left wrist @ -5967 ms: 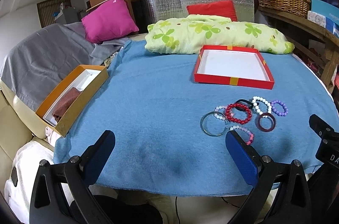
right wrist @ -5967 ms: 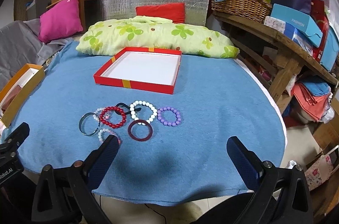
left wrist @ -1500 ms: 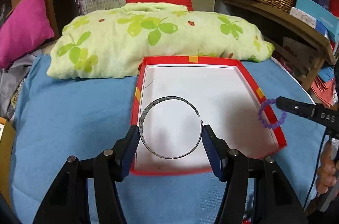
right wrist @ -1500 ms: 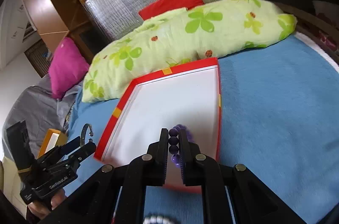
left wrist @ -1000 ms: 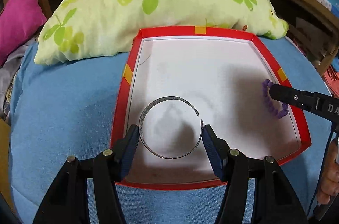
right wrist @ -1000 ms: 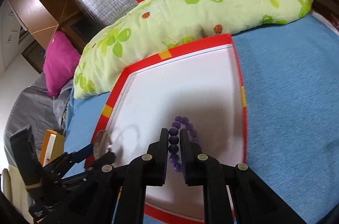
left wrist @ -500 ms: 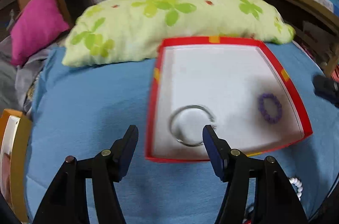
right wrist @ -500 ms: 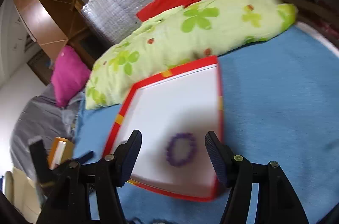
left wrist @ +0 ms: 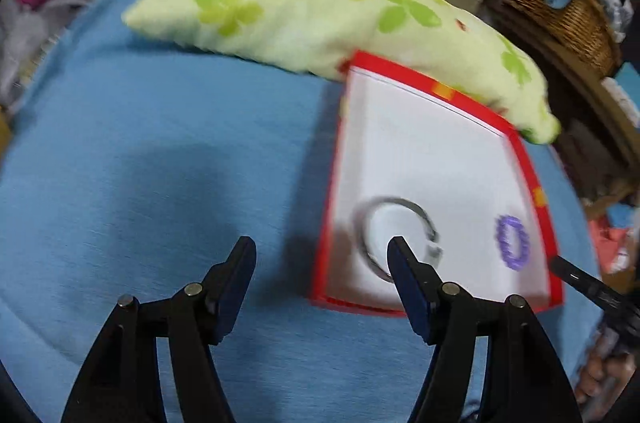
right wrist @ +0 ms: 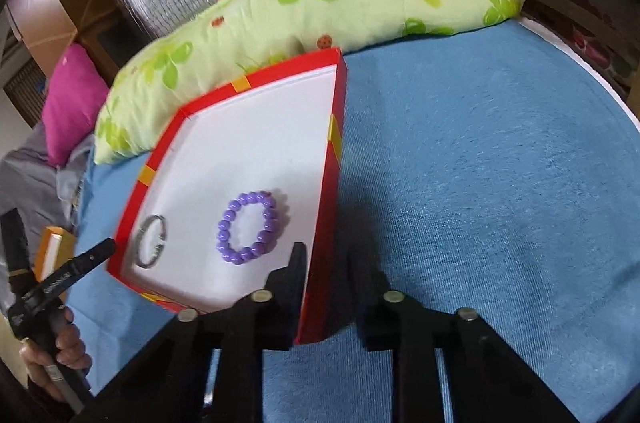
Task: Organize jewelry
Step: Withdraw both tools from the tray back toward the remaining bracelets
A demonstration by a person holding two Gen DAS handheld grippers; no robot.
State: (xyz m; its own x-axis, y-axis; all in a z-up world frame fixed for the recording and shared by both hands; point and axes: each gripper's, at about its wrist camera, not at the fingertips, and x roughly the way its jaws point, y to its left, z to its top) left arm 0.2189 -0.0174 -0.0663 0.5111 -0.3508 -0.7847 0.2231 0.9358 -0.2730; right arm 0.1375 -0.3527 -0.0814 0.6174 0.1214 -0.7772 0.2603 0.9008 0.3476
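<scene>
The red tray point(left wrist: 532, 167) with a white floor lies on the blue cloth and holds a silver open bangle point(left wrist: 400, 235) and a purple bead bracelet point(left wrist: 513, 243). My left gripper point(left wrist: 320, 263) is open and empty, above the cloth at the tray's near left corner. In the right wrist view the tray point(right wrist: 336, 127) shows the purple bracelet point(right wrist: 248, 233) and the bangle point(right wrist: 150, 241). My right gripper point(right wrist: 326, 263) is open and empty, its fingers on either side of the tray's near right wall. The left gripper shows at the left edge of the right wrist view point(right wrist: 80, 263).
A green flowered pillow point(left wrist: 320, 7) lies right behind the tray. A pink cushion point(right wrist: 68, 99) and grey cloth are at the far left, an orange box point(right wrist: 52, 251) at the left edge. A wicker basket point(left wrist: 560, 7) stands on a shelf at the right.
Both grippers let go of their jewelry, which now lies in the tray. The left gripper has swung left and back. The right gripper has dropped to the tray's right wall.
</scene>
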